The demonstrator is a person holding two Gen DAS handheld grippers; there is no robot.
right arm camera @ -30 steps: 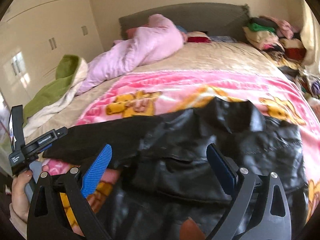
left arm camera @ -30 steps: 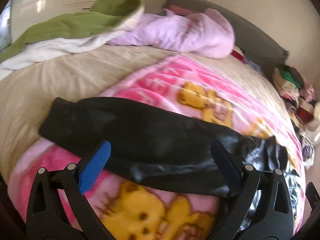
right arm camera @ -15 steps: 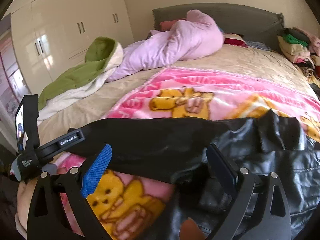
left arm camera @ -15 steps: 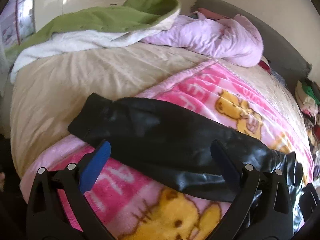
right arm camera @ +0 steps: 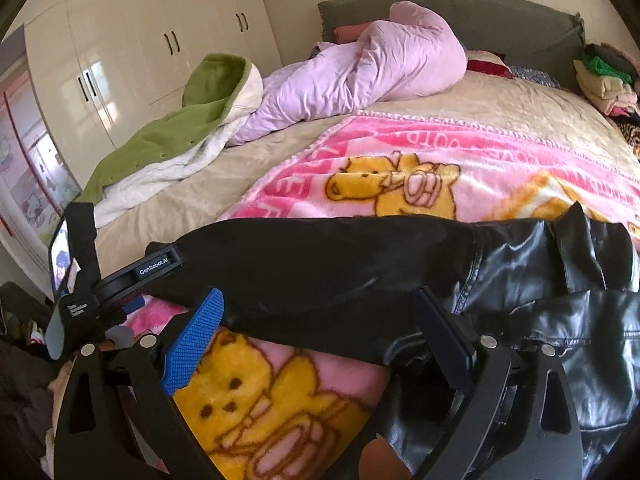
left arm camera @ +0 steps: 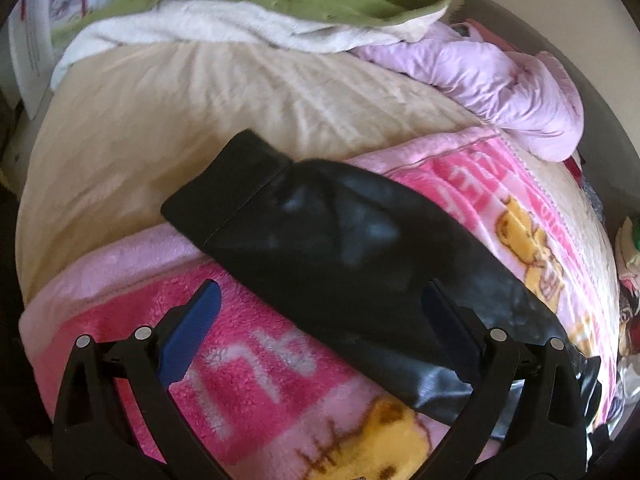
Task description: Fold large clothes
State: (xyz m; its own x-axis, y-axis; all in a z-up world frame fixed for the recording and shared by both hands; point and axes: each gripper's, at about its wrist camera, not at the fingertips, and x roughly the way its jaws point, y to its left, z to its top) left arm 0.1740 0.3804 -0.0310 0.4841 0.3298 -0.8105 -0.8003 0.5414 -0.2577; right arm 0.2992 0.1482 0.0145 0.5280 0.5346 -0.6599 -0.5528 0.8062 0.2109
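A black leather jacket [right arm camera: 540, 304] lies on a pink cartoon-bear blanket [right arm camera: 420, 152] on the bed. Its long black sleeve [left arm camera: 320, 248] stretches out to the left, its cuff [left arm camera: 232, 184] resting on the beige bedspread. My left gripper [left arm camera: 320, 320] is open and empty, hovering just before the sleeve, nearer the cuff end. It also shows in the right wrist view [right arm camera: 132, 276] at the sleeve's left end. My right gripper [right arm camera: 320, 332] is open and empty, just before the sleeve where it meets the jacket body.
A green-and-white blanket [left arm camera: 248, 8] and a lilac duvet [right arm camera: 360, 72] lie bunched at the far side of the beige bedspread [left arm camera: 160, 112]. Stacked clothes [right arm camera: 604, 80] sit at the back right by the grey headboard [right arm camera: 500, 12]. White wardrobes [right arm camera: 140, 48] stand on the left.
Both grippers have shifted left along the sleeve, toward the cuff. The jacket body has slid out to the right of the views. Both stay open.
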